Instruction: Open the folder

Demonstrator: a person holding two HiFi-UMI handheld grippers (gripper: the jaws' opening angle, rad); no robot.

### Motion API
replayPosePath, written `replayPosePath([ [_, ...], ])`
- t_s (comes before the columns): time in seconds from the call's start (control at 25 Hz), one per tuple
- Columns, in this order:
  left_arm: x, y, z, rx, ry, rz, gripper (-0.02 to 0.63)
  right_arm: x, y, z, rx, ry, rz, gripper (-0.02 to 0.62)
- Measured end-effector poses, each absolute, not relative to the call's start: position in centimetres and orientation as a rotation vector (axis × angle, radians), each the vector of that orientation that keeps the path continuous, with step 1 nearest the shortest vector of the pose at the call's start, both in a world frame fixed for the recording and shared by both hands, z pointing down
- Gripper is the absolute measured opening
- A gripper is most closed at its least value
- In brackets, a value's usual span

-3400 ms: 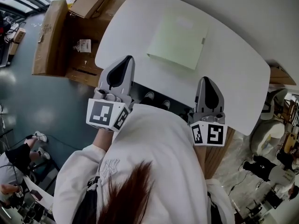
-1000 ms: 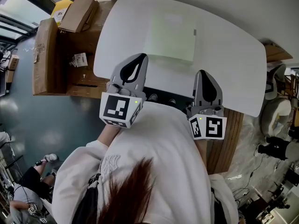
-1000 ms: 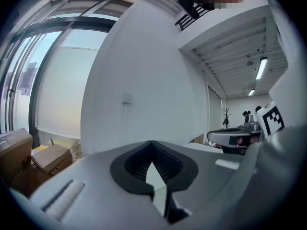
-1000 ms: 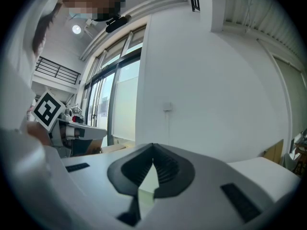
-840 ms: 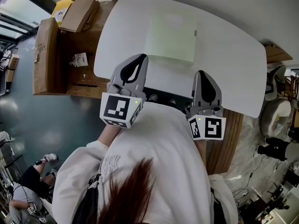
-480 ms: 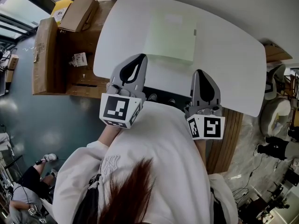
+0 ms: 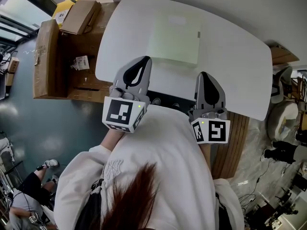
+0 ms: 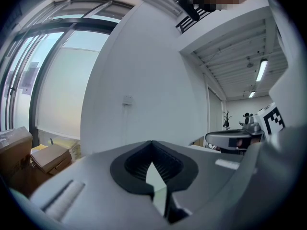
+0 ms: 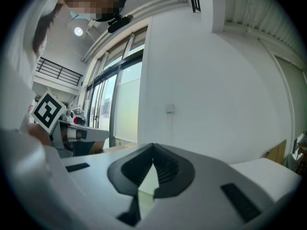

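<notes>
We see white table [image 7: 240, 66], rounded corners, filling upper middle of head view. Cardboard boxes [image 7: 48, 51] sit on wooden shelving left of it. Pale green folder [image 7: 175, 40] lies flat and closed on table, toward far side (small tab on right edge). We hold left gripper [image 7: 143, 61] by folder's near left corner and right gripper [image 7: 206, 75] at near table edge, apart from folder. Both pairs of jaws closed tip to tip, nothing between.
</notes>
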State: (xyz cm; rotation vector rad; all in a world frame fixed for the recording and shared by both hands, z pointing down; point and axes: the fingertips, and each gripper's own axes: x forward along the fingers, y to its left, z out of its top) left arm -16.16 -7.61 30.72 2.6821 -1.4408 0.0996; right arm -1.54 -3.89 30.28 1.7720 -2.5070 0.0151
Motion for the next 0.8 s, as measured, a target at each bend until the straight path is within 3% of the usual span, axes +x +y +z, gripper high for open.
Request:
replayPosePath([
  [0.8, -15.15, -7.47, 30.78, 2.698, -1.405, 0.113, 0.008, -1.00, -3.85, 30.27, 1.785, -2.512, 0.023, 0.006],
])
